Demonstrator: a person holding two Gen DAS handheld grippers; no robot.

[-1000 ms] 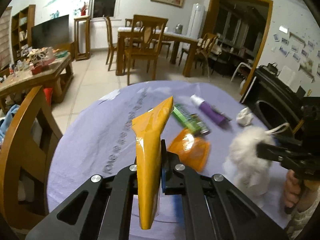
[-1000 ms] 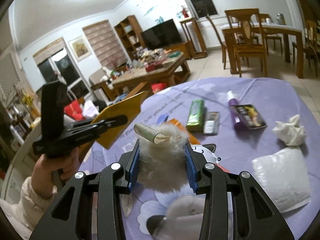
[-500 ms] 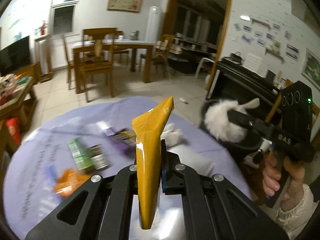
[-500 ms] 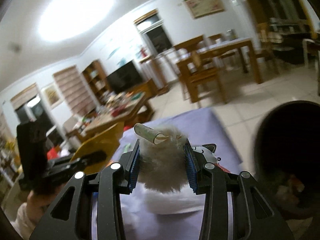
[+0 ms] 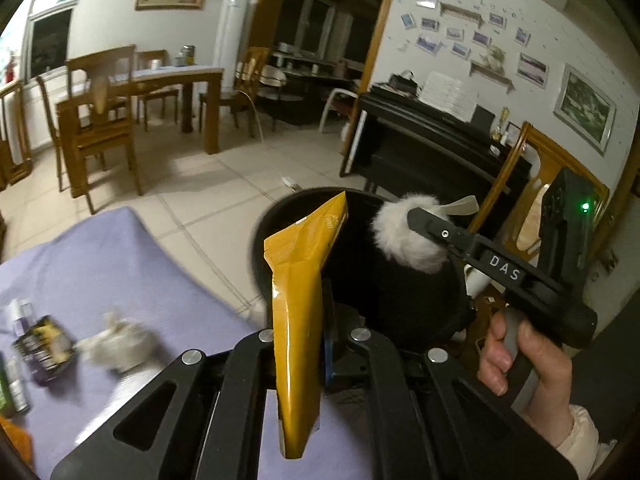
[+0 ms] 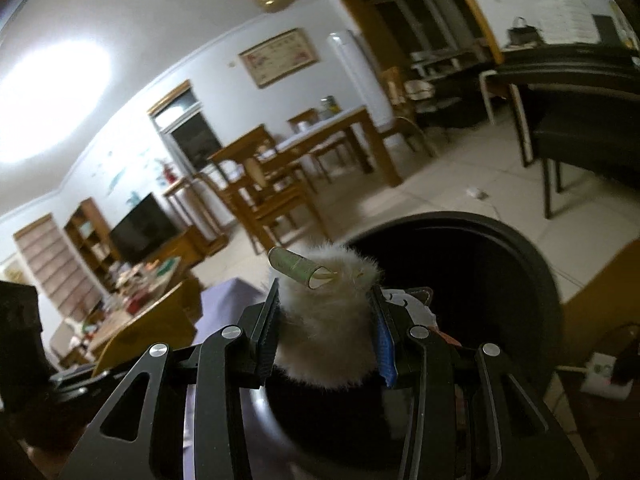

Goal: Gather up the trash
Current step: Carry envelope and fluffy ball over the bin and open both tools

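Step in hand, as judged: both pieces of trash are carried to the black bin [image 5: 360,280] beside the purple-clothed table [image 5: 120,264] and are about to be dropped.

L gripper [image 5: 316,320]: jaws pinched fully together on the yellow pouch [image 5: 298,280], held low on its body w/ the wide top end sticking up and forward. The top is seen against the bin's near rim, but the clamp itself is judged to sit short of the opening, by the table edge.

R gripper [image 6: 326,316]: jaws part-open, pressed on both sides of the white fluffy ball [image 6: 326,320], w/ a small rolled tag [image 6: 300,270] poking from its top. In the L wrist view the ball is seen over the dark mouth of the bin, w/ the person's hand [image 5: 524,356] on the handle.

To do it well:
- Fluffy ball to be released first, since it appears already above the opening; jaws to be opened wide so fur isn't snagged on the pads.
- Pouch to be carried further fwd until the clamp is over the mouth, then tipped nose-down before release; a tall stiff pouch may catch the rim and fall to the floor.
- Grippers to be kept apart over the bin so they aren't knocked together.

Left on the table, for later trips: a crumpled tissue [image 5: 120,344], a purple tube [image 5: 38,344], other wrappers at the far L edge, blurred.
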